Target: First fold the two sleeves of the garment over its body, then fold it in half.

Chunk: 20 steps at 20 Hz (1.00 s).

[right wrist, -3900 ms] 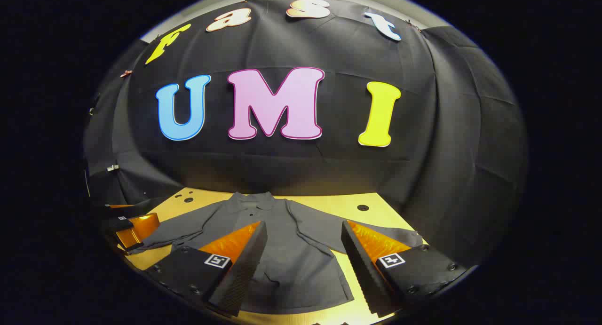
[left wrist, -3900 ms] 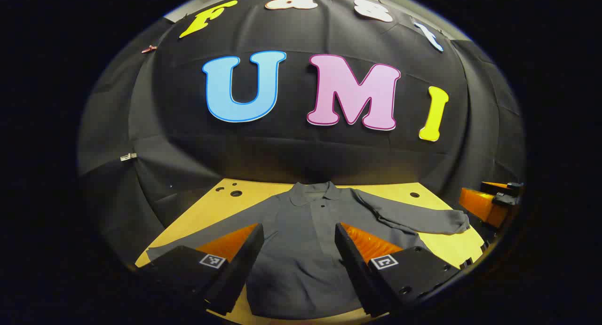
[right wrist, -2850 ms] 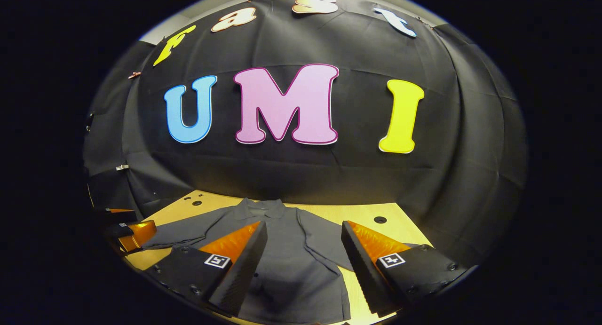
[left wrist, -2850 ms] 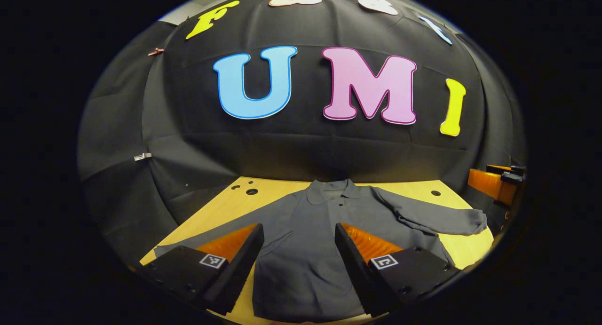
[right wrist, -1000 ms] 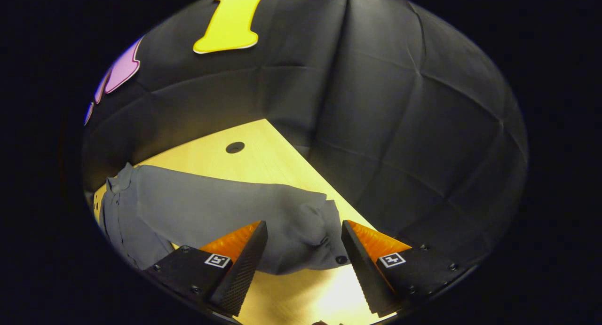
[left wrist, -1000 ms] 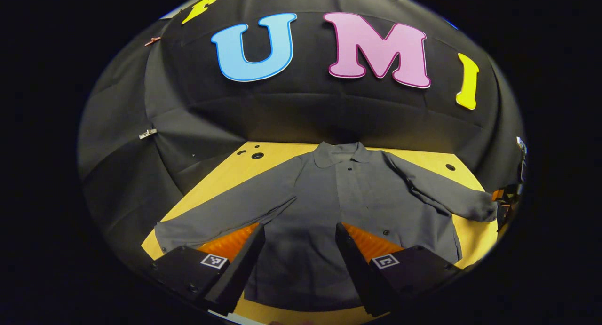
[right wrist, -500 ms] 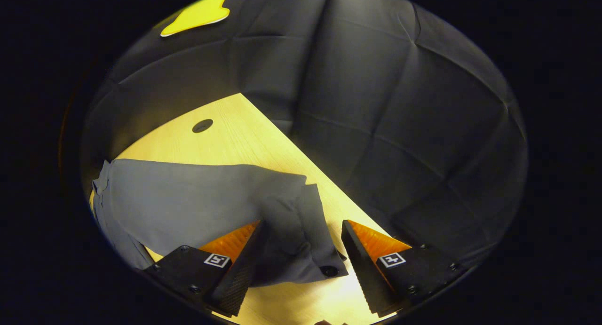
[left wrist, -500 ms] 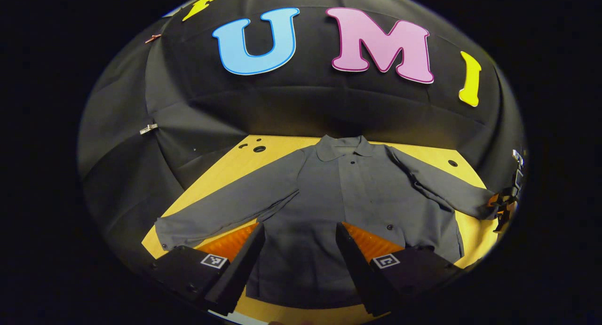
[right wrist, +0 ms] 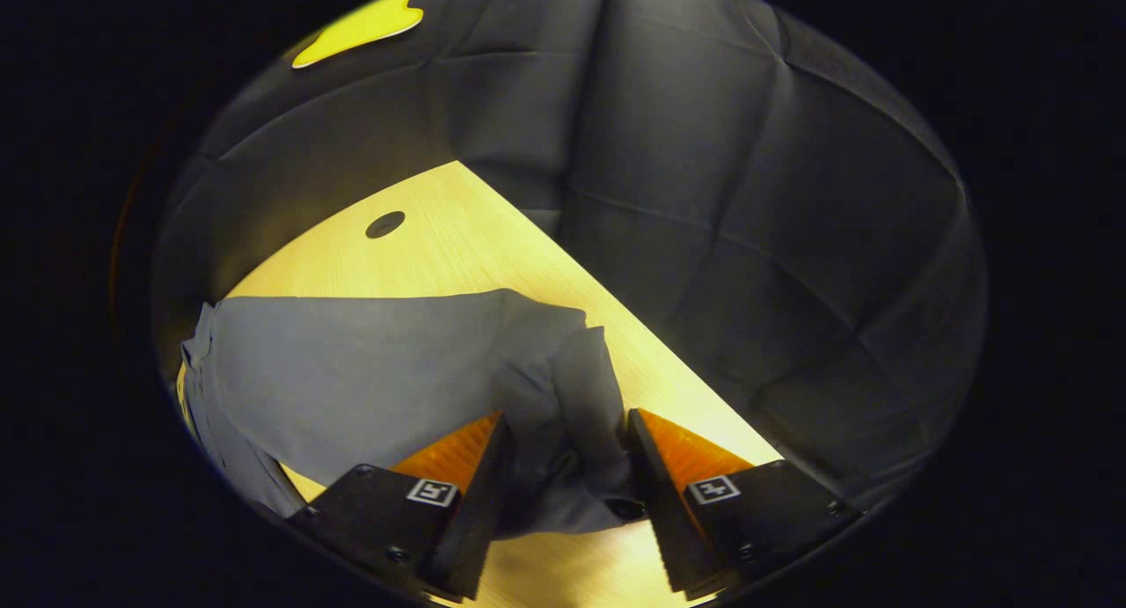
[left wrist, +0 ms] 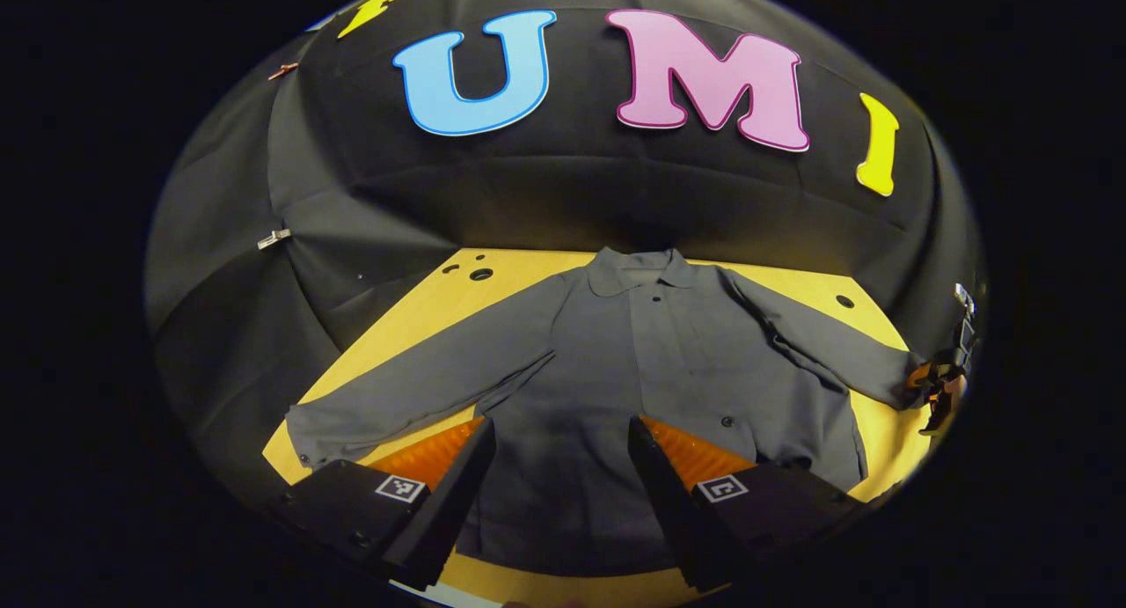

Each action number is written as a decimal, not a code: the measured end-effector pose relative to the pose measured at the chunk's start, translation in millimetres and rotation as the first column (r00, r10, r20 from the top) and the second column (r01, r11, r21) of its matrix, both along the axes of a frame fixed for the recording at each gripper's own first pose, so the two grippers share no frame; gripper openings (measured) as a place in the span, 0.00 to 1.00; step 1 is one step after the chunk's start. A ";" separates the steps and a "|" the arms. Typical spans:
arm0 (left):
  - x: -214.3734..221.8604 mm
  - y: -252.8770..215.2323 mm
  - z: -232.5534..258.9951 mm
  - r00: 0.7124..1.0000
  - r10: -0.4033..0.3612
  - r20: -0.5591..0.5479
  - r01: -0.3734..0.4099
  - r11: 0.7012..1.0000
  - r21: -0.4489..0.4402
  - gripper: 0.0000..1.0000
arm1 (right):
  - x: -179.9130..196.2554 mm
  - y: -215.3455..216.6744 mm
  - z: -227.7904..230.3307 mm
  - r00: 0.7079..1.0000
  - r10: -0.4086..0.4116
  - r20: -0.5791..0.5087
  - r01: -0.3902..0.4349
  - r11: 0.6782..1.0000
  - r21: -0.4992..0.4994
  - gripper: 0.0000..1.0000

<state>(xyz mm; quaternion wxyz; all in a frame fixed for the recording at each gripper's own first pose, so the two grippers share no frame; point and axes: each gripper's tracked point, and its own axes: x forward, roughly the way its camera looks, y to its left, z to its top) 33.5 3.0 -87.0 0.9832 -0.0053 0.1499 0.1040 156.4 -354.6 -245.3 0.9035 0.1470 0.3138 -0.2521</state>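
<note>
A grey long-sleeved shirt (left wrist: 669, 353) lies flat on the yellow table (left wrist: 413, 318), collar at the far side and both sleeves spread outward. My left gripper (left wrist: 559, 425) hovers open above the shirt's lower body, with nothing between its fingers. The right sleeve (right wrist: 378, 362) ends in a bunched cuff (right wrist: 576, 388), which sits between the fingers of my right gripper (right wrist: 567, 417). Those jaws are still well apart, close on either side of the cuff. In the left gripper view the right gripper (left wrist: 937, 384) shows at that sleeve's end. The left sleeve (left wrist: 422, 392) lies straight.
The table's right edge (right wrist: 633, 318) runs diagonally just beyond the cuff, with black booth cloth behind it. Round holes mark the tabletop at the far left (left wrist: 481, 274) and far right (left wrist: 844, 302). Bare wood lies around the collar and beside both sleeves.
My right gripper swung right and down to the right cuff, and its jaws have narrowed around it. My left gripper rose and tilted down over the shirt, staying open.
</note>
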 end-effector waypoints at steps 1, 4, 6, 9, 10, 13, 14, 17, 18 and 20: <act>0.1 0.0 -1.7 1.000 -0.002 -0.006 0.002 1.000 -0.002 0.96 | 4.1 4.1 1.1 1.000 0.013 -0.001 -0.013 1.000 0.004 0.75; -2.5 1.3 -3.3 1.000 0.004 -0.005 -0.004 1.000 -0.013 0.96 | 13.2 16.8 2.4 0.999 0.050 -0.002 -0.050 0.999 0.014 0.31; -4.8 3.6 -2.9 1.000 0.013 -0.001 -0.014 1.000 -0.015 0.96 | 15.6 19.4 1.1 0.999 0.052 -0.004 -0.052 0.998 0.036 0.14; -8.7 6.4 -7.8 1.000 0.028 -0.010 -0.028 0.999 -0.028 0.96 | 15.7 23.9 -0.1 0.994 0.103 -0.021 -0.101 0.992 0.080 0.00; -11.0 7.1 -11.0 0.999 0.032 -0.020 -0.033 0.999 -0.030 0.96 | 15.4 24.2 0.7 0.994 0.105 -0.018 -0.103 0.990 0.098 0.05; -18.7 13.7 -10.1 0.998 0.050 -0.027 -0.050 0.998 -0.022 0.96 | 14.8 27.2 2.6 0.997 0.068 -0.025 -0.064 0.988 0.143 0.05; -21.8 17.7 -7.4 0.998 0.061 -0.021 -0.061 0.998 -0.014 0.96 | 14.8 26.6 3.1 0.997 0.073 -0.035 -0.067 0.987 0.143 0.05; -28.7 22.1 -7.0 0.997 0.071 -0.017 -0.072 0.997 -0.010 0.96 | 20.6 26.6 20.3 0.993 0.117 -0.026 -0.115 0.991 0.067 0.05; -30.3 22.6 -10.2 0.997 0.067 -0.023 -0.068 0.998 -0.020 0.96 | 20.3 32.2 28.3 0.991 0.137 -0.015 -0.136 0.990 0.040 0.05; -30.5 25.6 -14.3 0.997 0.065 -0.034 -0.066 0.997 -0.035 0.96 | 21.0 40.6 53.8 0.985 0.172 0.019 -0.173 0.985 0.008 0.05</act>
